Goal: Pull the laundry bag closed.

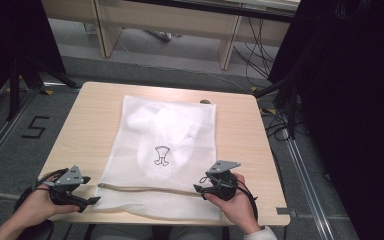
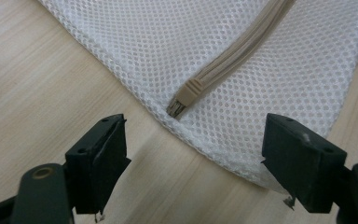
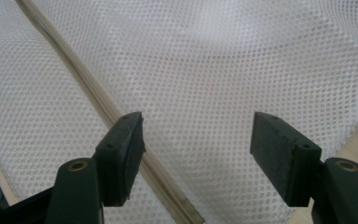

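A white mesh bag [image 1: 162, 155] lies flat on the light wooden tabletop [image 1: 90, 120]. Something white is inside the bag, with a small black drawing [image 1: 162, 155] on it. A long beige zipper [image 1: 147, 189] runs across the bag near the edge closest to the person.

The left claw [image 1: 91, 200] is at the left corner of the bag, held in the person's left hand [image 1: 35, 207]. In the left gripper view, the zipper's end [image 2: 186, 95] sits on the mesh [image 2: 242, 70] just ahead of the claw [image 2: 193, 161]. The jaws are wide apart with bare wood and the bag's edge between them. They hold nothing.

The right claw [image 1: 198, 189] is at the other end of the zipper, held in the right hand [image 1: 237, 200]. In the right gripper view, the claw [image 3: 198, 161] hangs over the mesh [image 3: 223, 60]. The zipper [image 3: 98, 100] runs slanted past one jaw. These jaws are wide apart too and grip nothing.

Black cables [image 1: 260, 45] lie on the floor behind the tabletop.
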